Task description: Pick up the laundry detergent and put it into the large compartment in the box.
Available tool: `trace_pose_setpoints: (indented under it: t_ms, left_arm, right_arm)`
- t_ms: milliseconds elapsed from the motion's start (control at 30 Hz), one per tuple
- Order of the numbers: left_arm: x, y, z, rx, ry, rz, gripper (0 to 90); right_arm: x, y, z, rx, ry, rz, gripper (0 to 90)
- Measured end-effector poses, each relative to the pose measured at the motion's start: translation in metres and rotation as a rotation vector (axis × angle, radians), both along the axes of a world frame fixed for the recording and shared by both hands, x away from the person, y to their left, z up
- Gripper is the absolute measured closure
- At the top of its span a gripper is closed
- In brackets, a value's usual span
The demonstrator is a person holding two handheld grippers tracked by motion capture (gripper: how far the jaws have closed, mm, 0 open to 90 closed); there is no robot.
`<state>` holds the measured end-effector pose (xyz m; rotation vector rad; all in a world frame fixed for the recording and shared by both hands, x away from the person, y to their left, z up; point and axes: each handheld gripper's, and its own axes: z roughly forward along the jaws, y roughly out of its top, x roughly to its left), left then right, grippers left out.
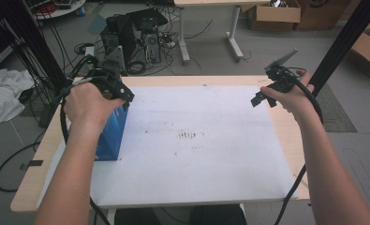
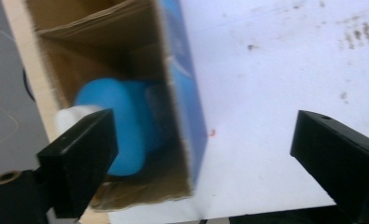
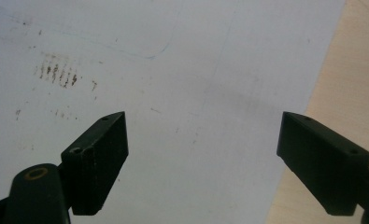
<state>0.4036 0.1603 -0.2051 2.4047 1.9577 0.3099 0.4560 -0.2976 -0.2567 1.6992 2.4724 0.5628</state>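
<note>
A tall blue cardboard box [image 1: 111, 136] stands with its top open at the left edge of the white sheet [image 1: 196, 154]. Inside the box [image 2: 184, 93] lies a blue cylinder [image 2: 121, 121] with a white end. My left gripper [image 1: 119, 93] hangs just above the box's opening. Its jaws are open [image 2: 210, 154] with nothing between them; one jaw is over the box's inside and the other over the sheet. My right gripper [image 1: 260, 99] is held above the sheet's far right corner, open [image 3: 203, 158] and empty over the sheet [image 3: 173, 70] and the wooden tabletop [image 3: 350, 93].
The sheet covers most of the wooden table [image 1: 33, 183] and carries faint smudges [image 1: 187, 136] at its middle. Beyond the far edge a computer tower [image 1: 136, 37] sits among cables on the floor. A black frame post [image 1: 342, 42] rises at the right, and white cloth [image 1: 2, 93] lies at the left.
</note>
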Motion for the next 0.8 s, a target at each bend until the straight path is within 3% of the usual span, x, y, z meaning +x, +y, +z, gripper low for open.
trace_pose_setpoints:
  t_ms: [500, 800]
  left_arm:
    - [-0.005, -0.063, 0.004, -0.007, -0.002, -0.086, 1.1]
    - [-0.012, -0.103, -0.010, 0.006, 0.015, -0.175, 0.1]
  right_arm:
    - [-0.008, -0.006, 0.009, -0.001, -0.023, -0.002, 16.5]
    - [-0.012, -0.008, 0.009, -0.006, -0.021, -0.006, 16.5]
